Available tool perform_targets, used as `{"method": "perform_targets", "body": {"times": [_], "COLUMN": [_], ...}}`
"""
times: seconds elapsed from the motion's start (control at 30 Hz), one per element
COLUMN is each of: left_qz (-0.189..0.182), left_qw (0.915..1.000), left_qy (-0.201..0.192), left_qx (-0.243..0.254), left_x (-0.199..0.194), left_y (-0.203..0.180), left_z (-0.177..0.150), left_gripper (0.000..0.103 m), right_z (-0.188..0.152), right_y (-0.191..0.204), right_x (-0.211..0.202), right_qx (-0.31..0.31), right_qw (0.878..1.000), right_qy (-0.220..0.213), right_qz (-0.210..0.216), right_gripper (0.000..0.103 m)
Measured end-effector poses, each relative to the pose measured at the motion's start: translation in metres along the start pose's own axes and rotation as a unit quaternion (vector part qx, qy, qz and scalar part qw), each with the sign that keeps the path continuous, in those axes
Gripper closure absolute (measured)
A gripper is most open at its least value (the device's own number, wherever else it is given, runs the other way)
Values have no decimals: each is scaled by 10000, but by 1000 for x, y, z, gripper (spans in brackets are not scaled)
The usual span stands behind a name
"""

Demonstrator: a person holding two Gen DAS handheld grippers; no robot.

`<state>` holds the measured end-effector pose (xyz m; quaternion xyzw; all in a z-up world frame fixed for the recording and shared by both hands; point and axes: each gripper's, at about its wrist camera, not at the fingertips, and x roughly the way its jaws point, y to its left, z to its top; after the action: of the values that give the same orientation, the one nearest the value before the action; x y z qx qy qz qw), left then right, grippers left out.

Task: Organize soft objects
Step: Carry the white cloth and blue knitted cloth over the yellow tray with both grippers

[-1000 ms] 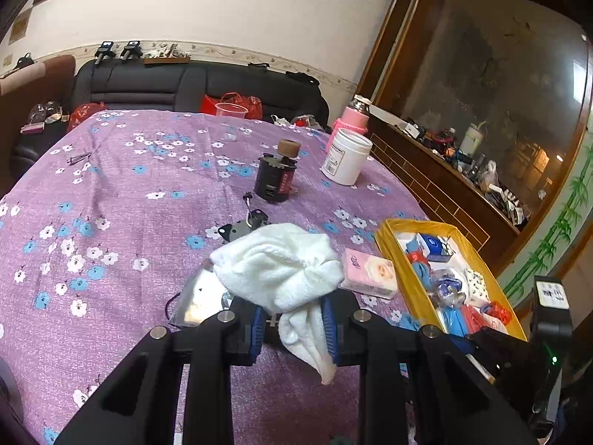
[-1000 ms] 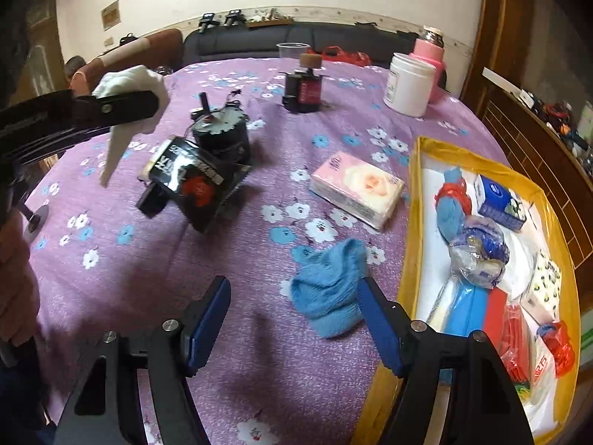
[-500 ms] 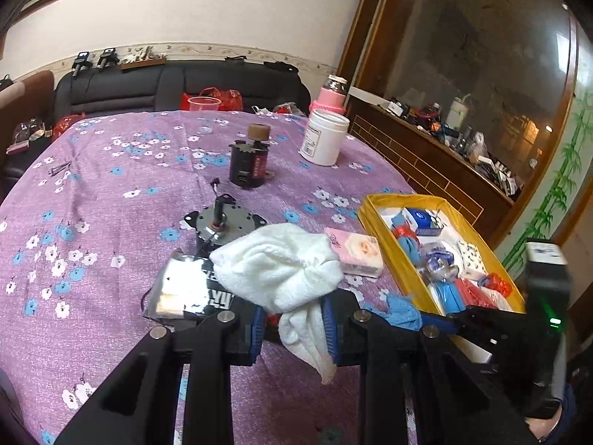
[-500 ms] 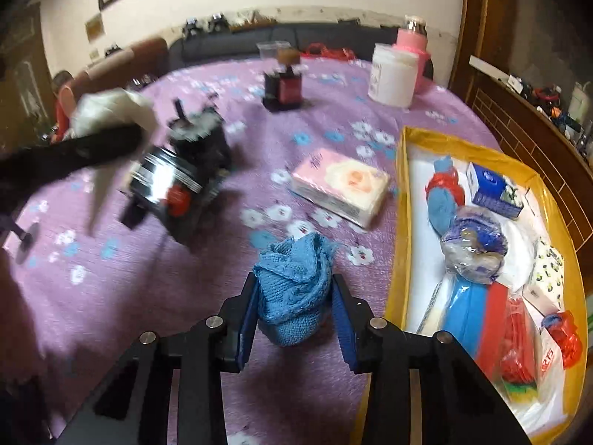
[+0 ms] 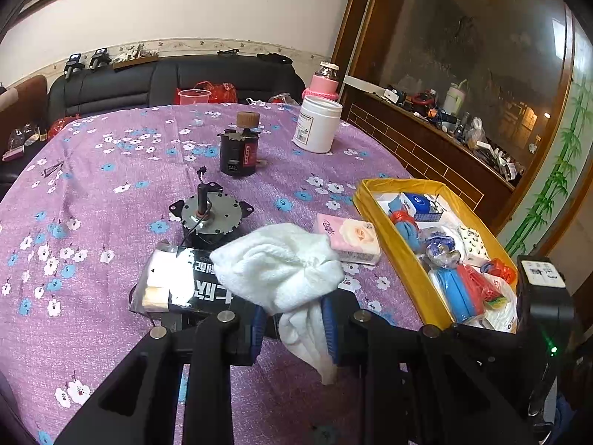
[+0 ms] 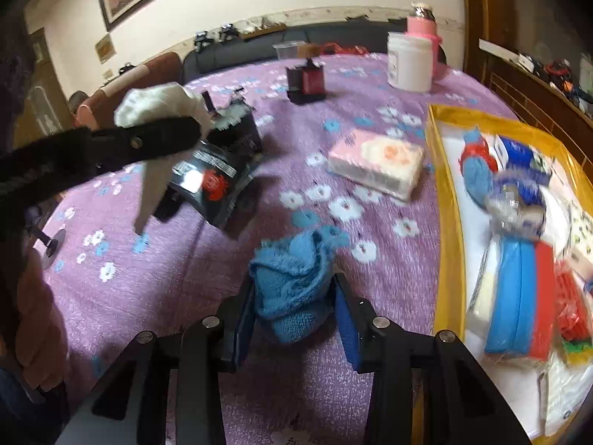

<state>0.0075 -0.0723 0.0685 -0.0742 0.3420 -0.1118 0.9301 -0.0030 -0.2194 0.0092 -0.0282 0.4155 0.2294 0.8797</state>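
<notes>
In the left wrist view, the left gripper [image 5: 294, 328] at the lower middle of the frame is clenched on a white towel [image 5: 278, 265], which bulges above the blue pads and hangs down between them. Behind the towel, at the centre, a black packet [image 5: 174, 287] and a round motor [image 5: 207, 213] lie on the purple flowered tablecloth [image 5: 92, 193]; the towel hides part of the packet. Further right lies a pink tissue pack [image 5: 350, 237], and beside it a yellow tray [image 5: 393, 237] crowded with blue, red and white things. At the upper middle stand a black can [image 5: 239, 155] and a white jar [image 5: 318, 124].

In the right wrist view, the right gripper [image 6: 294, 319] at the lower middle grasps a blue knitted cloth [image 6: 292, 278] between its fingers, above the tablecloth and left of the tray. This view is somewhat blurred.
</notes>
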Motion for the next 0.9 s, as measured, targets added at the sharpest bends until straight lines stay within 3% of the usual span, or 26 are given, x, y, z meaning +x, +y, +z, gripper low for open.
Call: {"method": "perform_targets", "body": {"times": [0.13,0.9], "left_qz": [83,599], "left_qw": [9999,9948], "left_qy": [-28,-474], "left_qx": [86,671], "left_x": [1,-11], "left_y": [-3,-28], "left_z": [-1,-9], "left_gripper": [79,79], "right_z": [0,4], "right_y": [-5,-22], "right_x": [-2,-43], "right_qx": [124,485], "right_qw": [9998,9966], "right_qy": [-68,-663], "right_qz": [127,-37], "right_gripper": [62,62]}}
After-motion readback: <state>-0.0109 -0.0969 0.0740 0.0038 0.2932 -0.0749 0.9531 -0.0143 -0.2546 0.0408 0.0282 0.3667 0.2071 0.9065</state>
